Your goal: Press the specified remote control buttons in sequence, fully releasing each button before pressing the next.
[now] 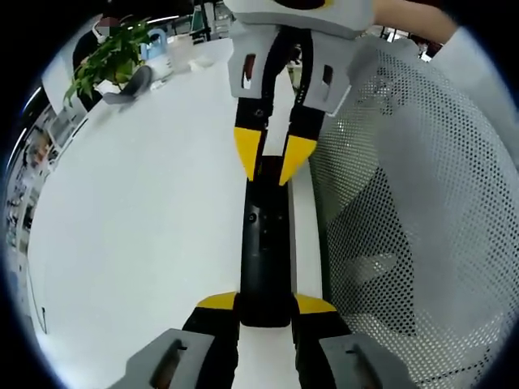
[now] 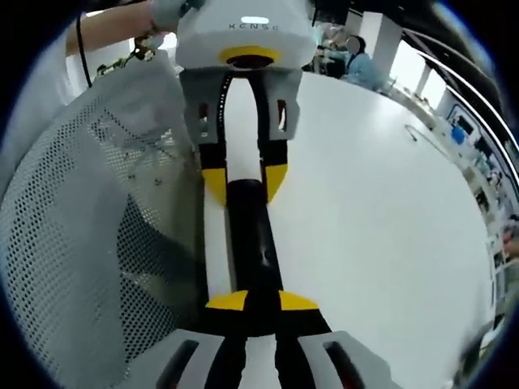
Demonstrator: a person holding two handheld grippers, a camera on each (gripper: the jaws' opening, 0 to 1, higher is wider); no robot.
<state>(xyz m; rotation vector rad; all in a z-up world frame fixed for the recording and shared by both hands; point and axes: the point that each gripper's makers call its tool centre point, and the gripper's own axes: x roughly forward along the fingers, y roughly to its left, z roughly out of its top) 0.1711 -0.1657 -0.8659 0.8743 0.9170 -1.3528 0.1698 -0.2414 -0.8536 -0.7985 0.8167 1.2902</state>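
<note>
The left gripper view takes in a potted plant [image 1: 113, 53] at the far end of the white tabletop [image 1: 146, 211]; the right gripper view has seated people across the room instead. The black remote control [image 1: 264, 251] lies over the tabletop's edge beside a mesh chair [image 1: 422, 203]. The left gripper [image 1: 265, 306] jaws clamp one end, and the right gripper [image 1: 272, 158] jaws pinch the other.

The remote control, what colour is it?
Black. The remote control shows best in the left gripper view, held between yellow-tipped jaws over the white table.
</note>
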